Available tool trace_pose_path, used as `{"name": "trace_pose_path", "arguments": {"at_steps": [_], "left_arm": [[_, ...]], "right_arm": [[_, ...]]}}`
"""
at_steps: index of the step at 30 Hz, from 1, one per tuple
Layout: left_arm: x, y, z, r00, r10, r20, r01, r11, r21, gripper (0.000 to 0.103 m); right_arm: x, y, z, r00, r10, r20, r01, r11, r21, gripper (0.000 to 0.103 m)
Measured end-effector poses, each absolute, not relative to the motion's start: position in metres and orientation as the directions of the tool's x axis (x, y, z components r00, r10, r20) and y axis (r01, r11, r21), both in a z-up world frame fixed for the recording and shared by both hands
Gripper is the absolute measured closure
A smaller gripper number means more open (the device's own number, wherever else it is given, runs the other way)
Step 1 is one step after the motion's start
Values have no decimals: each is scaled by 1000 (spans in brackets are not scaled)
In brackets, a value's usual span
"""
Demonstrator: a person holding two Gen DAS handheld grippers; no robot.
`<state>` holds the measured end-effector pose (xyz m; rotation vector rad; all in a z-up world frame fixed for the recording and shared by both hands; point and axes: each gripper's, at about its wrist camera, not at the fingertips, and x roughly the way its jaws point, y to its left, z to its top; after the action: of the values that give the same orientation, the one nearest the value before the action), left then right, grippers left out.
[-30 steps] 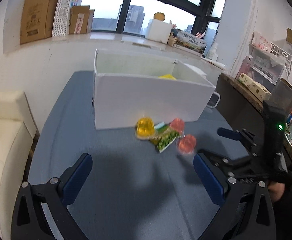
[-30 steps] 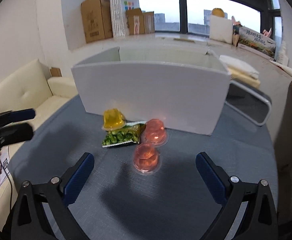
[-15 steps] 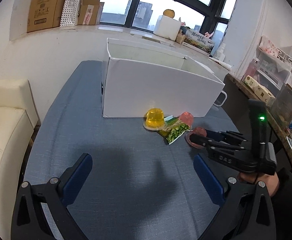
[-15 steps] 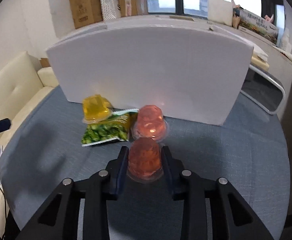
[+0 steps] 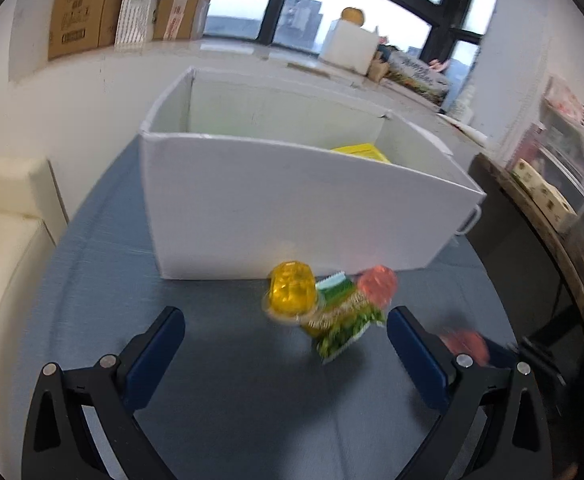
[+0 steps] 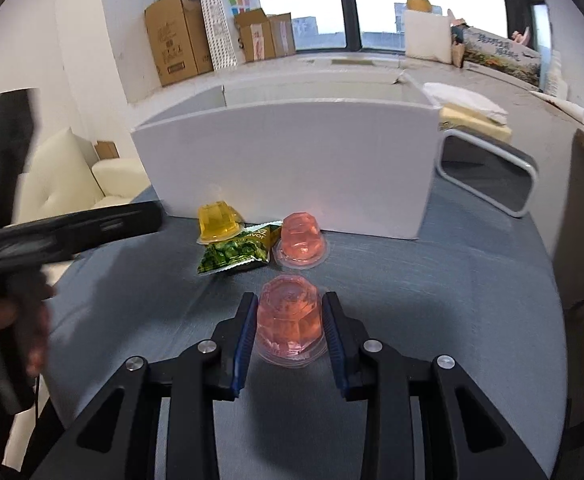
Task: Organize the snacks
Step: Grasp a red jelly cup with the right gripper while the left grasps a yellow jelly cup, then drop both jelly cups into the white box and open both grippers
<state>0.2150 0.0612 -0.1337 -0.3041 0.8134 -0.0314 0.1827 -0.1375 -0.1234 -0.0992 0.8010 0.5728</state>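
Observation:
My right gripper [image 6: 290, 314] is shut on a pink jelly cup [image 6: 290, 320], pads pressing both its sides; I cannot tell whether the cup is off the blue table [image 6: 432, 300]. Beyond it lie a second pink jelly cup [image 6: 301, 240], a green snack packet [image 6: 238, 254] and a yellow jelly cup [image 6: 218, 220], all against the front wall of a white box [image 6: 292, 160]. My left gripper [image 5: 286, 320] is open, nothing between its fingers, close in front of the yellow jelly cup [image 5: 292, 292] and green packet [image 5: 344, 320]. A yellow packet [image 5: 362, 152] lies inside the box [image 5: 292, 208].
A cream sofa [image 5: 0, 220] borders the table on the left. A dark side table [image 5: 532, 208] with shelves of goods stands on the right. A metal-framed chair [image 6: 492, 176] sits behind the box's right end. Cardboard boxes [image 6: 176, 40] line the window sill.
My right gripper went from wide open to shut on the nearest pink jelly cup. My left gripper moved forward, closer to the yellow cup and the box.

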Motion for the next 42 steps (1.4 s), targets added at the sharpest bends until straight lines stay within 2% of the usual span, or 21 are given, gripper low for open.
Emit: {"name": "trace_pose_path", "arguments": {"at_steps": [5,9,10,12,13,21,29,38,42], "left_arm": [[241,53,-146,678,-101,-728,-129,959,-253,1],[256,50,-158,655,-119,-747,-129,955,-266,1],[259,49,-163,646,-130,-752,-126,954,-272,8],[260,49,-167,644,-134,-753,-117,956,-271,57],[260,47,-168,643,-127,-755,-107,962,-253,65],[230,48,-148,687,-189,-702,-23,960,-280,66],[173,52,-80,783,-207,-586,92,971,-221,66],[195,77,-27,838,-184,-513,98,977,-189,66],[231,83,-24,834,-176,-523,88,978,-190,66]], "right_arm": [[171,-154,-113,581,450,-679,-505,853,133,67],[170,-164,-109,587,445,-677,-492,859,138,67],[168,-165,-109,588,444,-677,-490,861,139,67],[168,-167,-110,586,446,-677,-488,861,145,67],[168,-167,-111,586,444,-677,-486,862,145,67],[167,-162,-111,582,455,-674,-496,855,148,67],[171,-145,-89,593,492,-638,-534,833,145,67],[204,-125,-45,637,511,-577,-550,826,124,67],[240,-117,-25,659,512,-551,-534,835,137,67]]}}
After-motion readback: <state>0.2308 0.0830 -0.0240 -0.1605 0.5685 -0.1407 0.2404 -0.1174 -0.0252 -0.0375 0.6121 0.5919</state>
